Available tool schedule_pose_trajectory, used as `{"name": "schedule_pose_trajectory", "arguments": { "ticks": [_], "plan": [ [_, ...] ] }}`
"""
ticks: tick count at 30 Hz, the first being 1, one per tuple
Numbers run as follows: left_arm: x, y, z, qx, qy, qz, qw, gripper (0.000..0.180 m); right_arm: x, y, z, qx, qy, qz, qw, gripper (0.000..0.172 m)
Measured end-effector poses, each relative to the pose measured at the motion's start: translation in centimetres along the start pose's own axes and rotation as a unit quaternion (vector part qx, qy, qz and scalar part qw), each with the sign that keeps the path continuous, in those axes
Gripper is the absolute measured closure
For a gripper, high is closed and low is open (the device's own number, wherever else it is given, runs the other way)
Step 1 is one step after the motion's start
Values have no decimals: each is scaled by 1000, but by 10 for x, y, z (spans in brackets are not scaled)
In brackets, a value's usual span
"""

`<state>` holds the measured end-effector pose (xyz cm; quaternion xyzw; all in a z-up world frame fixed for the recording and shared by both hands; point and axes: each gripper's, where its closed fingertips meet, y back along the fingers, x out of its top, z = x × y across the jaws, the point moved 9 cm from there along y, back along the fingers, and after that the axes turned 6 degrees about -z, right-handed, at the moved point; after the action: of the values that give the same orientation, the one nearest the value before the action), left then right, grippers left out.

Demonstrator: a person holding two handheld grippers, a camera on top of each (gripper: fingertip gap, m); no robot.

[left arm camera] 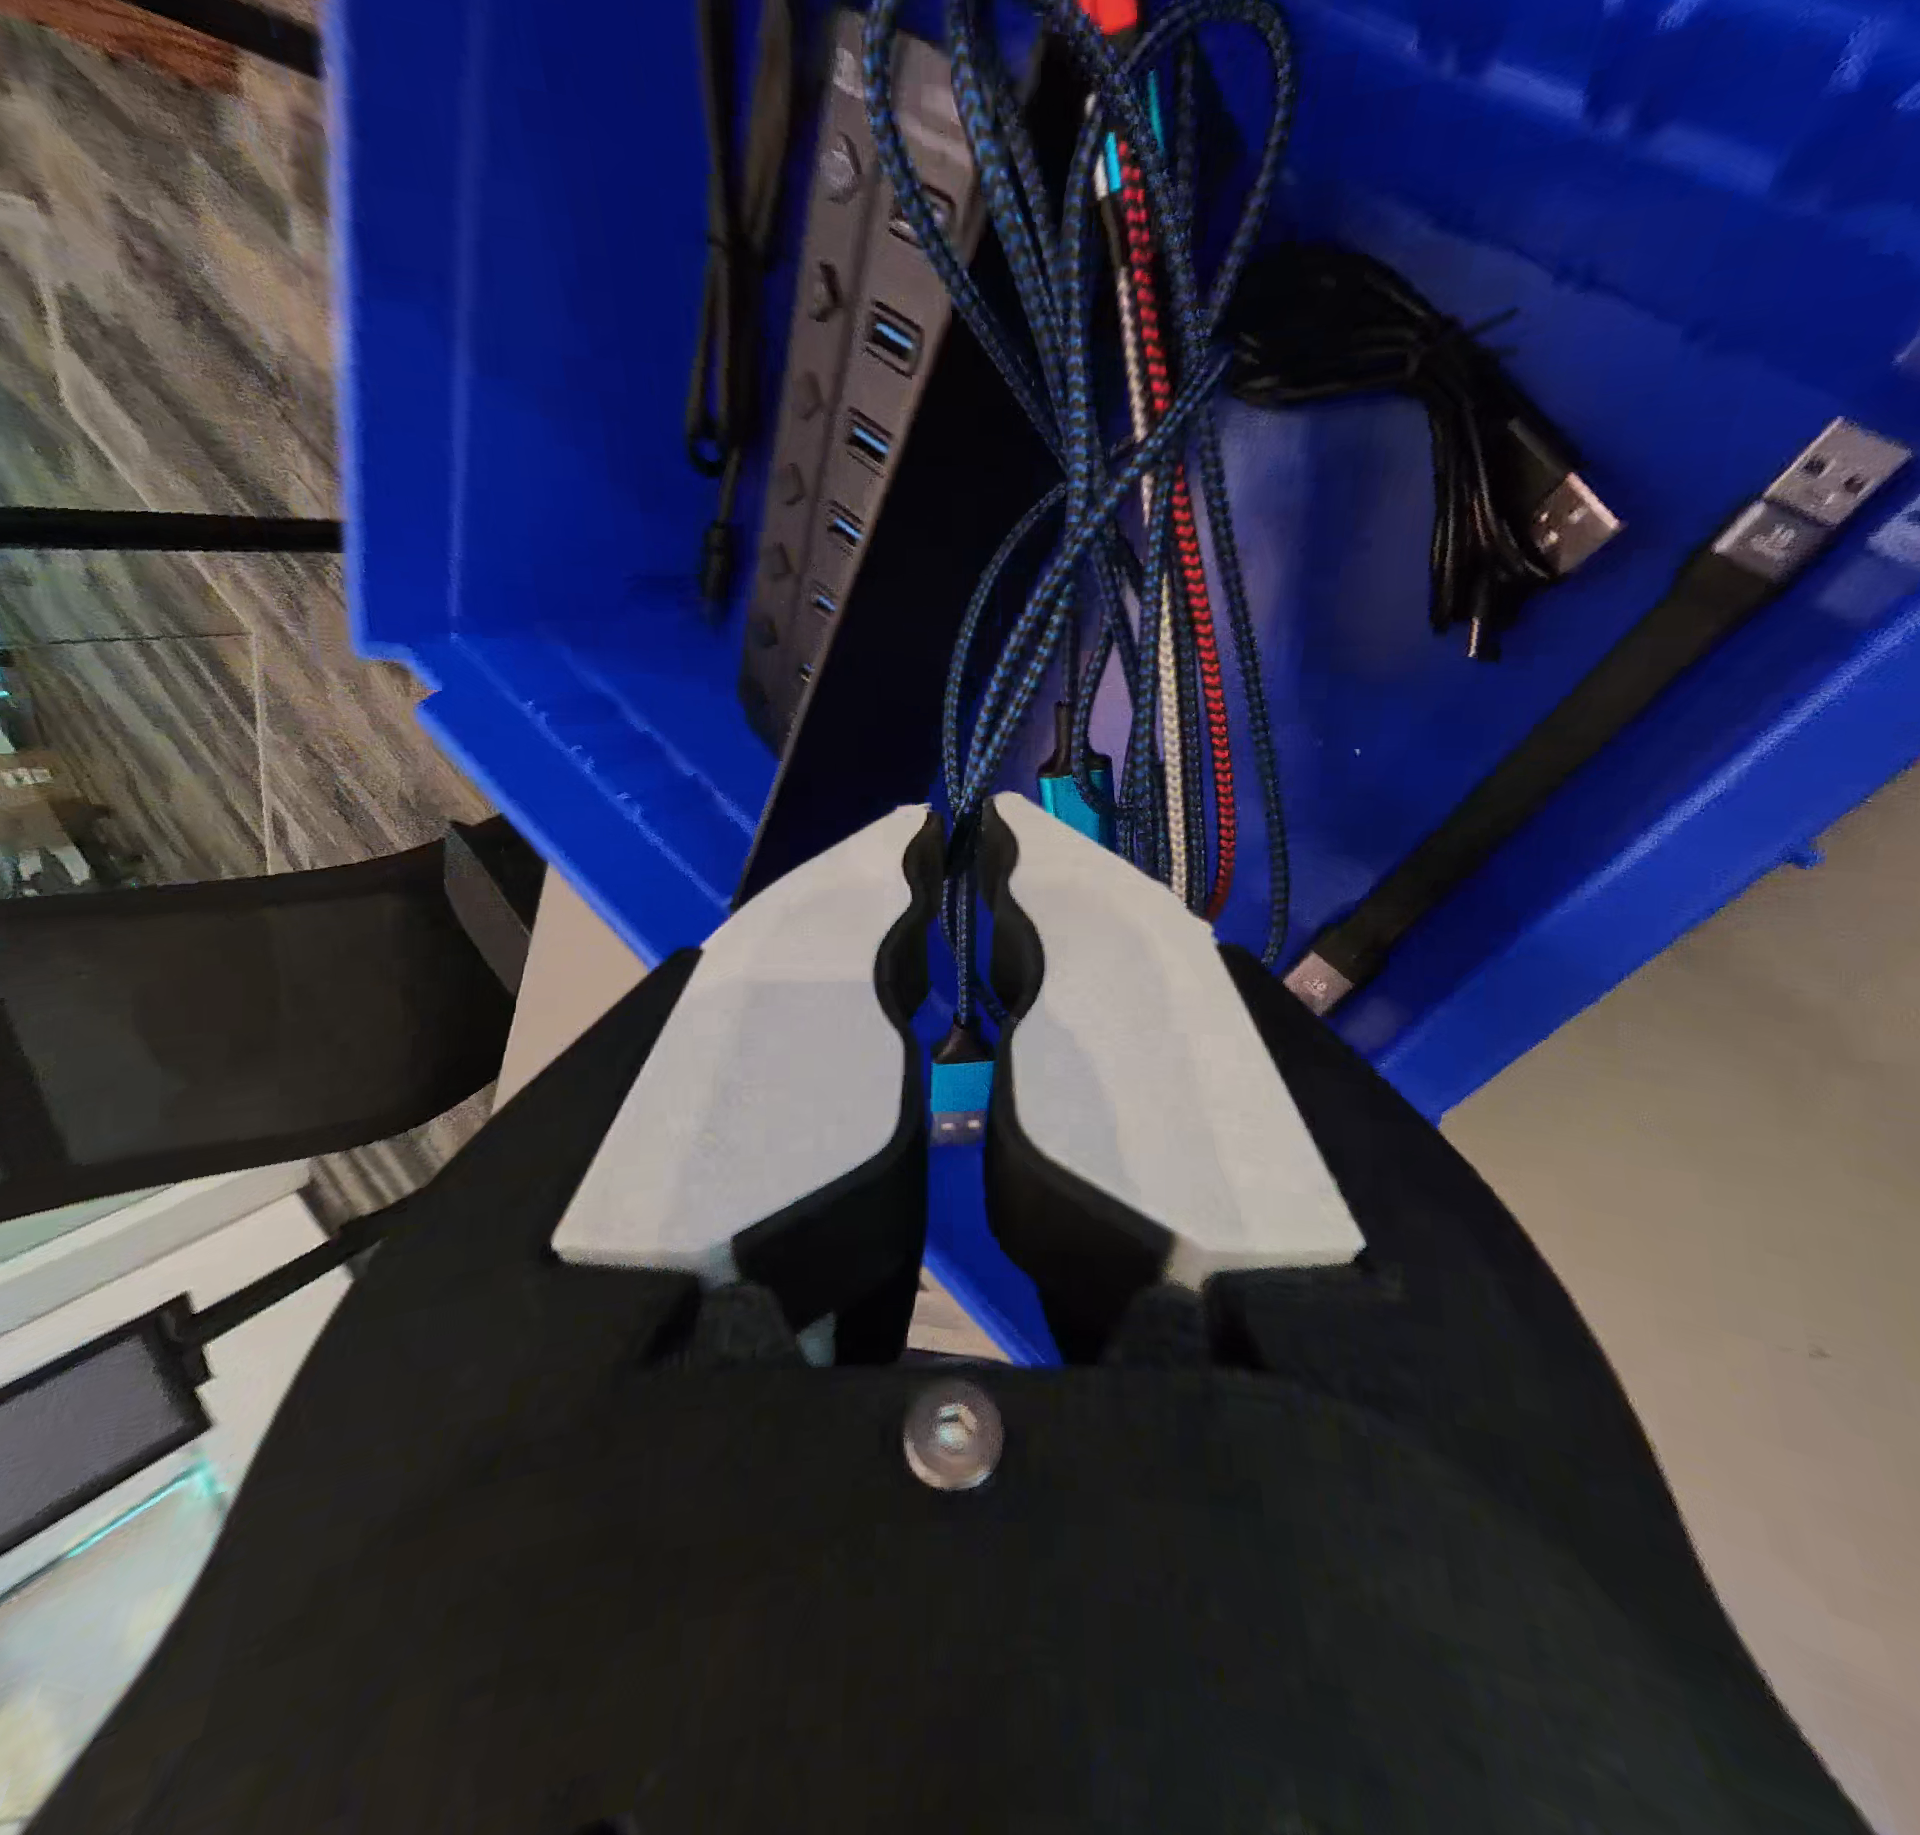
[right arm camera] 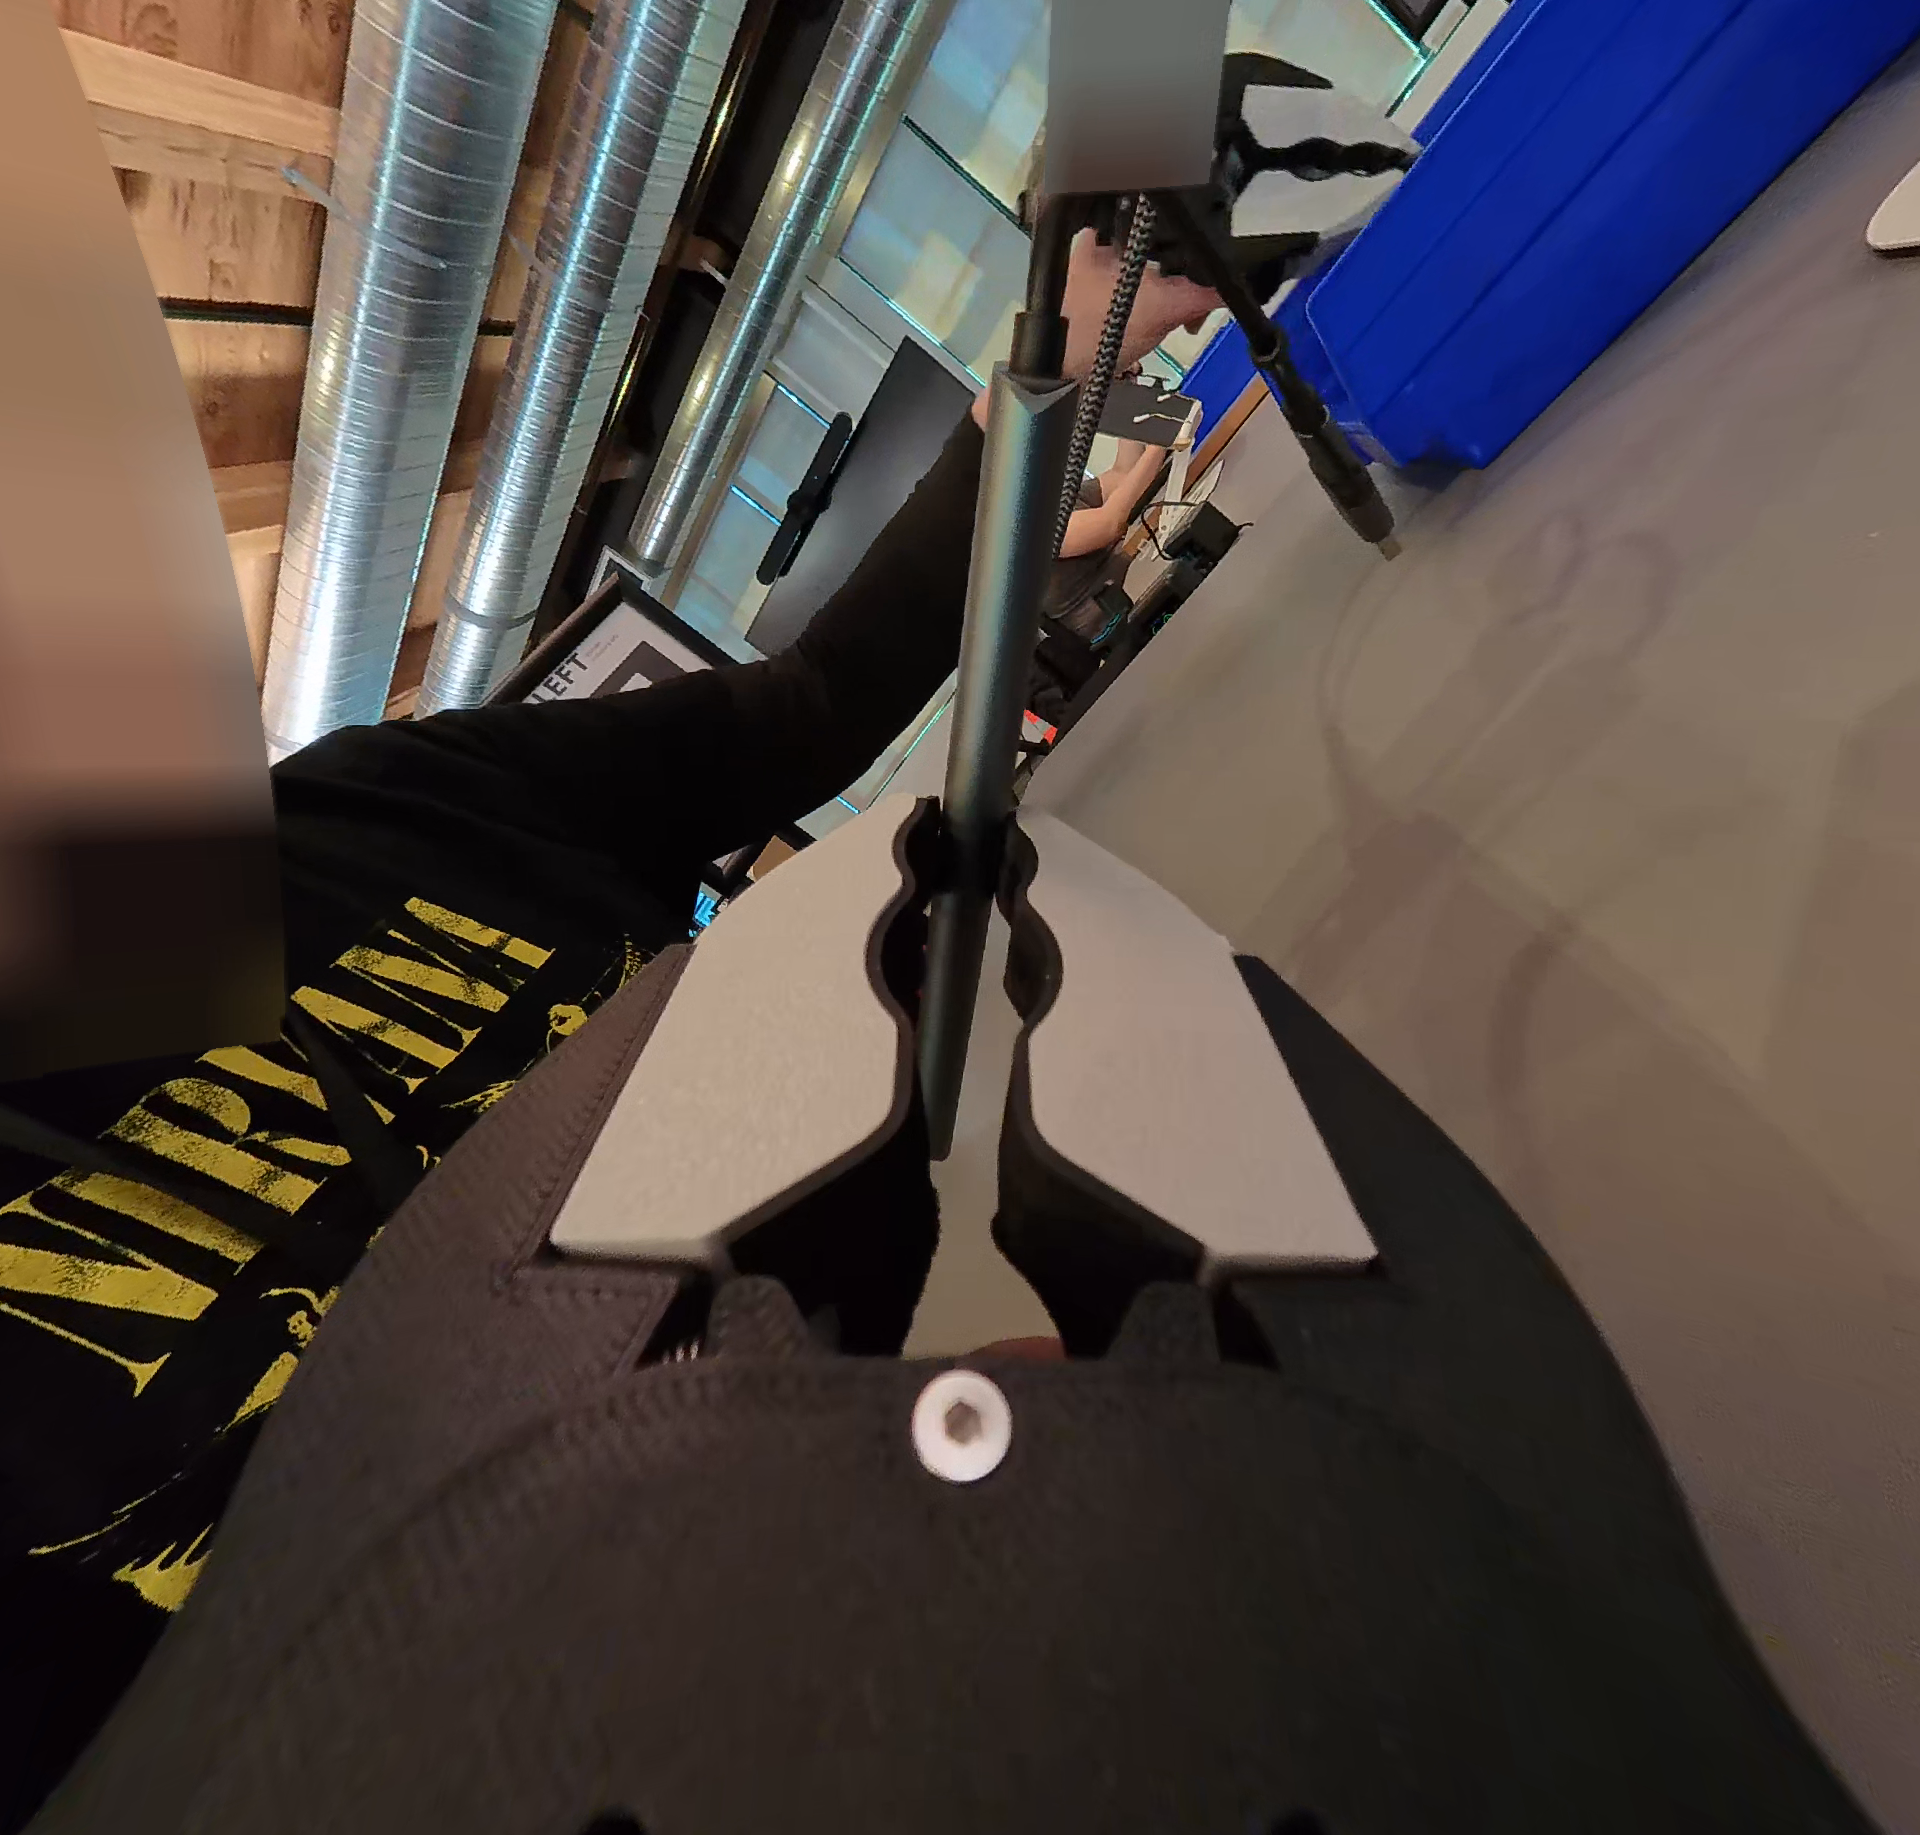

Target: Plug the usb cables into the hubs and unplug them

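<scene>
In the left wrist view, the left gripper (left arm camera: 964, 824) is clenched on a blue-and-black braided USB cable (left arm camera: 1049, 258): the black pads (left arm camera: 1006, 855) press on its strands at the tips, and the cable's blue USB plug (left arm camera: 958, 1084) sits farther back between the two fingers. Just beyond the fingertips the cable goes into a blue plastic bin (left arm camera: 499, 351), where it lies in long loops together with a red-and-black braided cable (left arm camera: 1195, 622) and a white braided cable (left arm camera: 1166, 705). A teal connector (left arm camera: 1075, 798) lies just beside the tips. Left of the loops lies a long black USB hub (left arm camera: 831, 435) with a row of blue ports, and farther left a thin black cable (left arm camera: 727, 258). On the right side of the bin are a bundled black cable (left arm camera: 1382, 362) with a metal plug and a flat black cable with grey connectors (left arm camera: 1558, 715). In the right wrist view, the right gripper (right arm camera: 968, 829) grasps a slim dark grey hub (right arm camera: 1003, 580) edge-on, with the pads pressing on both of its sides. From the far end of the hub a grey braided cord (right arm camera: 1117, 320) continues. Beyond it, the same blue bin (right arm camera: 1558, 185) stands on a grey table (right arm camera: 1558, 798), and a person's black sleeve (right arm camera: 644, 746) crosses at the left.
</scene>
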<state>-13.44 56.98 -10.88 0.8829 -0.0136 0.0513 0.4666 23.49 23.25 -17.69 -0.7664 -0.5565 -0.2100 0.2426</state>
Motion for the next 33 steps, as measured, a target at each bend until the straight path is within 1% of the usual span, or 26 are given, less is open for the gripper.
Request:
{"name": "schedule_pose_trajectory", "arguments": {
  "ticks": [2,8,12,16,20,23,27,30,33],
  "plan": [
    [-2,12,-6,8,29,24,999,174,0,0,0,-1,1,1,1000,161],
    [-11,41,-30,55,84,51,994,174,0,0,0,-3,2,3,1000,161],
    [-17,64,-36,54,125,91,986,175,0,0,0,-4,2,4,1000,161],
    [-22,86,-32,43,163,127,977,175,0,0,0,-4,3,5,1000,161],
    [-29,114,-22,24,209,190,959,175,0,0,0,-6,3,6,1000,161],
    [-35,136,-8,-11,265,251,931,175,0,0,0,-9,4,7,1000,161],
    [-39,149,28,-69,319,287,901,176,0,0,0,-12,4,8,1000,161],
    [-38,151,70,-108,341,284,890,176,0,0,0,-11,4,9,1000,161],
    [-35,152,120,-116,335,263,897,176,0,0,-1,-12,4,10,1000,161]
  ]
}}
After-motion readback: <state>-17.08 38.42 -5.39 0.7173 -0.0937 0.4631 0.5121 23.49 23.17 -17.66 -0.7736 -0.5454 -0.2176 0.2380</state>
